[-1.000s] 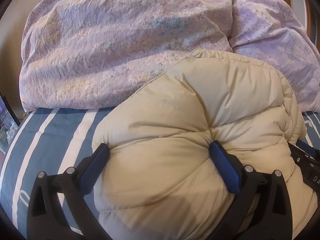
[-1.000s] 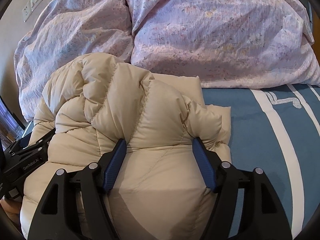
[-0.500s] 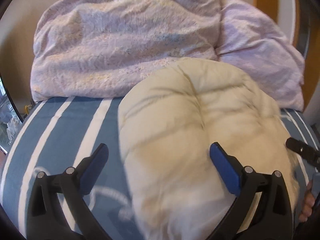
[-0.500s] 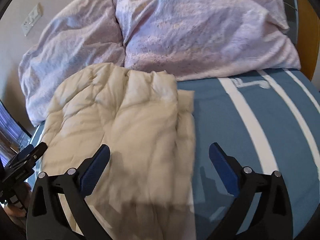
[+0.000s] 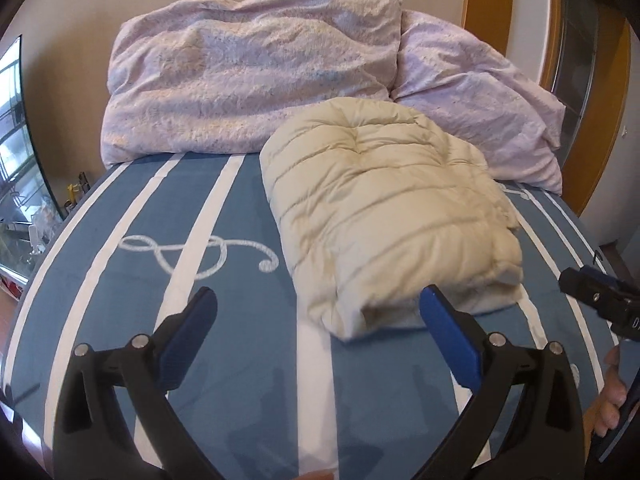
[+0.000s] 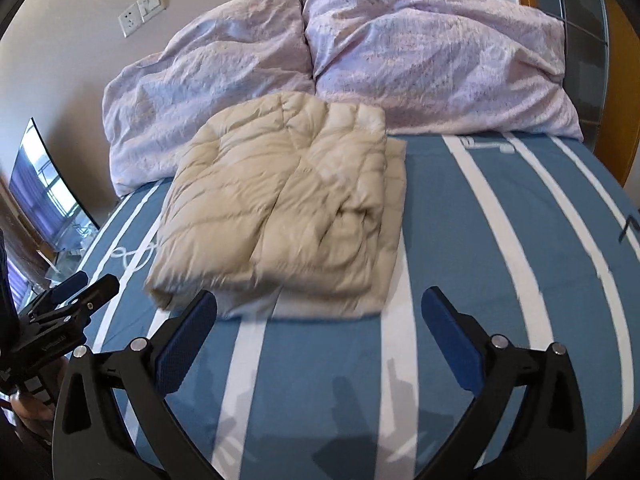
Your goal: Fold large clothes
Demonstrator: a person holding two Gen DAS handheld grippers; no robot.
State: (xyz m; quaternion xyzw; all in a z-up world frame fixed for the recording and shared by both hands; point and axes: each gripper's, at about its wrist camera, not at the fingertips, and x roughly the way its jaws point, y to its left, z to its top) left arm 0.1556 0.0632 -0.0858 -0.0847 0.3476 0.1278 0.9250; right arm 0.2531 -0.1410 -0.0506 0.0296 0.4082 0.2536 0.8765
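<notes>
A cream quilted down jacket lies folded into a thick bundle on the blue striped bedspread. My left gripper is open, drawn back from the bundle's near end, with nothing between its blue pads. My right gripper is open too, hanging over the bedspread short of the jacket's near edge. The right gripper's tip also shows at the right edge of the left wrist view, with a hand beneath it. In the right wrist view the left gripper shows at the left edge.
A crumpled lilac duvet and pillows fill the head of the bed right behind the jacket. A wooden frame stands at the back right. A glass cabinet is off the bed's left side.
Both grippers let go of the jacket and pulled back toward the foot of the bed. The right jaws widened. The jacket settled flat as a folded bundle.
</notes>
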